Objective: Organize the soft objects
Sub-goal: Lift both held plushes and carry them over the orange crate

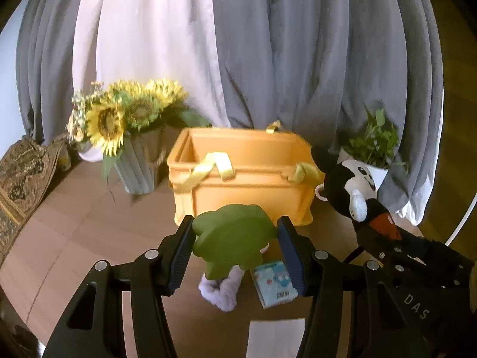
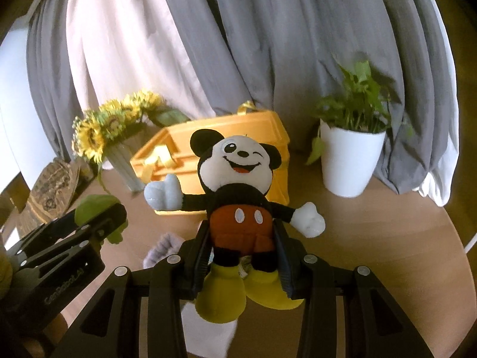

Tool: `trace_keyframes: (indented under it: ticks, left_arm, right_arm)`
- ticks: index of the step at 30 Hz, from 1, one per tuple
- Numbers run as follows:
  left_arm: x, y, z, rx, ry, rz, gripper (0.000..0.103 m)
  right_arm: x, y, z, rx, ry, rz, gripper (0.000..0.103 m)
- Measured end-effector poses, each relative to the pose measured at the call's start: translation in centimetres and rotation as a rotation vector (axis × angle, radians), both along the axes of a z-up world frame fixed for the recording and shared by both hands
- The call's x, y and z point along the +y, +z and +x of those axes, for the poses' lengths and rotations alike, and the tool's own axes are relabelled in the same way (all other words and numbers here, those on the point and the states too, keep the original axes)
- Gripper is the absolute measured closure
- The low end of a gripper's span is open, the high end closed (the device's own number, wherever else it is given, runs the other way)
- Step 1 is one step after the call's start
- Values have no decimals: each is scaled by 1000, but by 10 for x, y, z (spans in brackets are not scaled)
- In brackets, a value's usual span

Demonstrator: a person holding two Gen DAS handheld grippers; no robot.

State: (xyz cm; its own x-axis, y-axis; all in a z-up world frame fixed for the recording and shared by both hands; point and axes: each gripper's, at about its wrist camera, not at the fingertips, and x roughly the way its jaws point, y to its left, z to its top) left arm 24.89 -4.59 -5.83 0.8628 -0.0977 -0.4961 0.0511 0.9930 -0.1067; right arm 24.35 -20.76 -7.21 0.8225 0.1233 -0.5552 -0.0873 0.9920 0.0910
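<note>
In the left wrist view my left gripper is shut on a green soft toy, held above the table in front of an open orange bin with yellow strap handles. My right gripper is shut on the red shorts of a black-and-white mouse plush, upright and facing the camera. The bin stands just behind the plush. A fuzzy lilac soft item and a small blue-and-white packet lie on the wooden table under the green toy. The mouse plush also shows at the right of the left wrist view.
A ribbed vase of sunflowers stands left of the bin. A white pot with a green plant stands to its right. Grey and white curtains hang behind. A patterned cloth lies at the far left. The round table's edge curves at the right.
</note>
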Motion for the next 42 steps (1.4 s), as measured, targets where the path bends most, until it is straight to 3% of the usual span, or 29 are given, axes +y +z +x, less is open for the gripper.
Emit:
trace_keyframes:
  ticks: [24,42]
  left_arm:
    - [42,51,40,-164,-79,-5,48]
    - [43,64,104,-199,-124,-12,48]
  right_arm:
    - [46,52,27,-148,-42,-1,62]
    - [56,67,81,-199,-51,-16,62]
